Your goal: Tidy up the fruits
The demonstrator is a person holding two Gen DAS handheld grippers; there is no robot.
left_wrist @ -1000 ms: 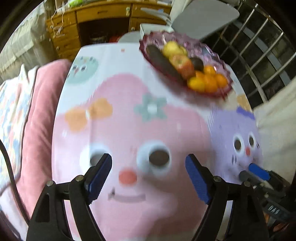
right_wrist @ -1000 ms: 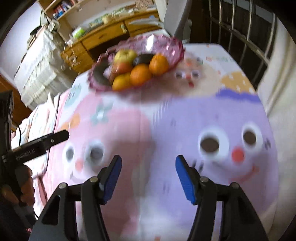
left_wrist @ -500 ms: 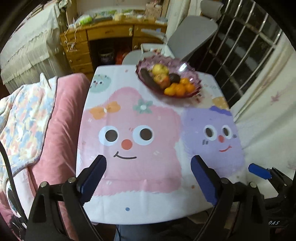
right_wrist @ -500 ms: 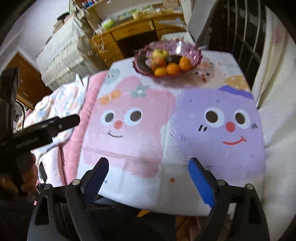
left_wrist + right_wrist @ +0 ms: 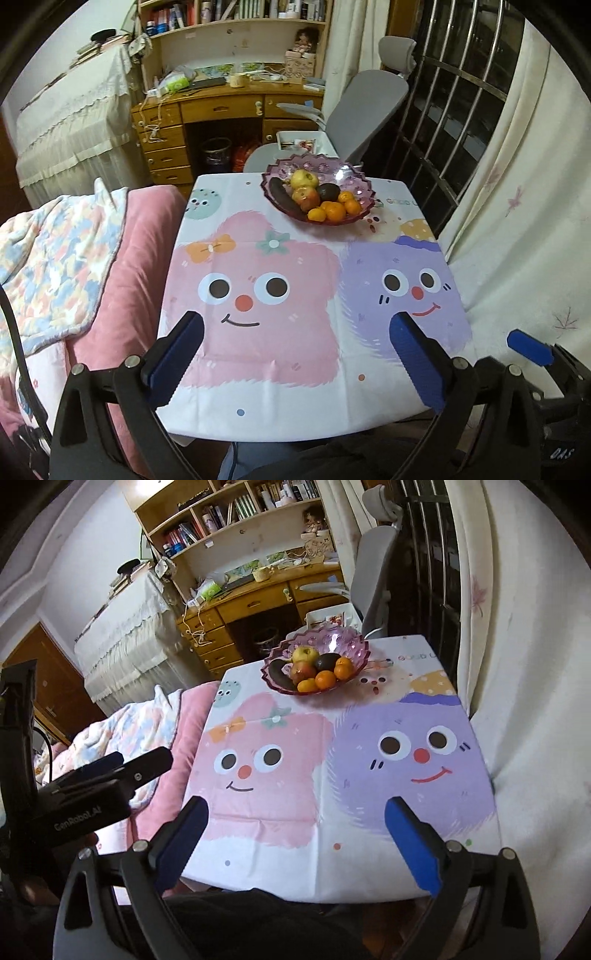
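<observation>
Left gripper (image 5: 295, 354): we list it wide, nothing between the blue pads; its jaws have just been opening. It hangs over the near edge of the table (image 5: 207, 413), well apart from the fruit.

Right gripper (image 5: 297, 834): likewise spread wide and empty, jaws just opened further, over the same near edge.

Tablecloth (image 5: 280, 343): cartoon faces, pink to the left, purple to the right. Nothing lies on this part.

Bowl (image 5: 354, 181): purple glass, scalloped rim, at the far end of the table, right of centre. We judge it hard, heavy for its size and breakable; best left standing and not taken by the rim.

Contents of the bowl, left to right:
- Dark long fruit (image 5: 282, 195), along the left wall. Possibly a very ripe banana; the view is too small for us to be sure. If so, soft, to be held lightly across the middle.
- Yellow apple (image 5: 303, 179), at the back. Firm, smooth, likely to slip; grip across its widest part.
- Red apple (image 5: 306, 196), in front of the yellow one, touching it.
- Avocado (image 5: 328, 191), dark, just right of the red apple. Skin gives some hold.
- Oranges (image 5: 334, 212), four or so, clustered at the front and right. Light, round, slightly yielding; a gentle squeeze will do.
</observation>
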